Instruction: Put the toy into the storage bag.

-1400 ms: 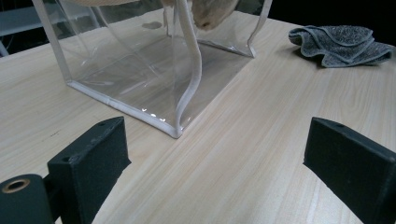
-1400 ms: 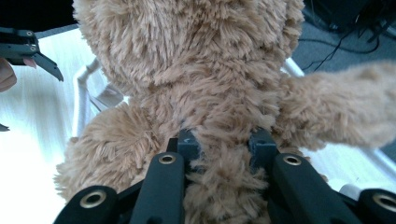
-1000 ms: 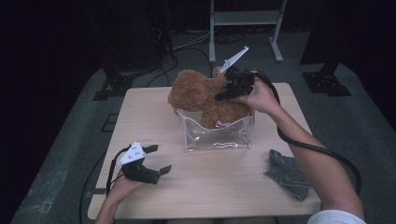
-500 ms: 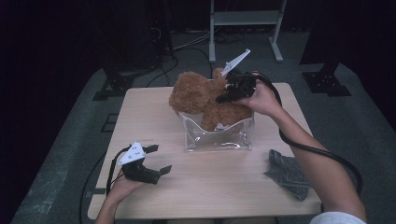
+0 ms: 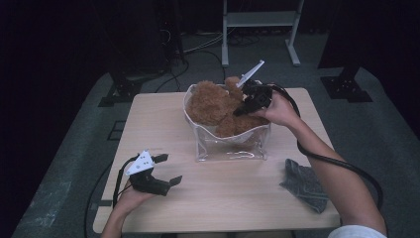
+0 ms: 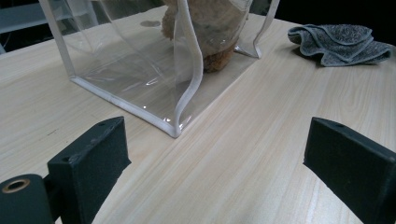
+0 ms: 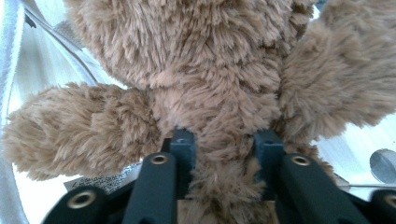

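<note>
A rectangular table with a pale, light-grained wooden top [image 5: 163, 129] stands on a grey-green carpeted floor [image 5: 74, 163]. Beyond its far edge the room falls into deep darkness. A white metal frame with two upright legs and a crossbar [image 5: 260, 22] rises at the back, with black cables [image 5: 198, 47] trailing across the floor near it. Black stand bases [image 5: 121, 91] rest on the floor to either side. The light is dim and falls mainly on the tabletop.
</note>
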### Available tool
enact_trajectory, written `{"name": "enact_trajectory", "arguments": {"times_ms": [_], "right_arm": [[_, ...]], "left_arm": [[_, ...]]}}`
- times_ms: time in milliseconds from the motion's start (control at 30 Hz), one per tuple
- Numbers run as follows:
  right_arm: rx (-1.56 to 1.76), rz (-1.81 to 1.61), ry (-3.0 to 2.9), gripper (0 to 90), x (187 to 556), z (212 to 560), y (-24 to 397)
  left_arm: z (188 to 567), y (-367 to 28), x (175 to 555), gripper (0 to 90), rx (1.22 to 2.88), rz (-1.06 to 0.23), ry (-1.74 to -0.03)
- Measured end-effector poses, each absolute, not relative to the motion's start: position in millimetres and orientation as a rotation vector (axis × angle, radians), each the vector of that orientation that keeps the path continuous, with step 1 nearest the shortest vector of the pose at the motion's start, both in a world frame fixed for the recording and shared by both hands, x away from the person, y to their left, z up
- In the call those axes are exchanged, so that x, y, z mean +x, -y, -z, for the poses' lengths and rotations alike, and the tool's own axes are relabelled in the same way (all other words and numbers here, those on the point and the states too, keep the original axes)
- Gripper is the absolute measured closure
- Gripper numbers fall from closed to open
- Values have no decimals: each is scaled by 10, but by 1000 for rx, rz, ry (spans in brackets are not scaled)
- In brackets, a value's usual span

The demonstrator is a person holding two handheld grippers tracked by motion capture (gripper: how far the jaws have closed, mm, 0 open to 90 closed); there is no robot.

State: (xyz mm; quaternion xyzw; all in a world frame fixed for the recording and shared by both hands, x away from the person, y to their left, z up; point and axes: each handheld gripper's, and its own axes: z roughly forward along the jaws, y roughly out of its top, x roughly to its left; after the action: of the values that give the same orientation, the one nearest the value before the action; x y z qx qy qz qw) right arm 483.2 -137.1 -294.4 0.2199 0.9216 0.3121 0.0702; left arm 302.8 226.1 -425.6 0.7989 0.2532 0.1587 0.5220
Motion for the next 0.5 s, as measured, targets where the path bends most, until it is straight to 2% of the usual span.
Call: {"name": "enact_trajectory", "arguments": {"times_ms": [267,500], "right_arm": [[641,-971,-2753,473,4824,2923,1393],[633,-1000,-2726,411,4835,2860,1362]], "left_arm": [[4258,-2253,3026,52,1916,-379,-606],[4255,-2260,3025,52,1916,-380,-606]]}}
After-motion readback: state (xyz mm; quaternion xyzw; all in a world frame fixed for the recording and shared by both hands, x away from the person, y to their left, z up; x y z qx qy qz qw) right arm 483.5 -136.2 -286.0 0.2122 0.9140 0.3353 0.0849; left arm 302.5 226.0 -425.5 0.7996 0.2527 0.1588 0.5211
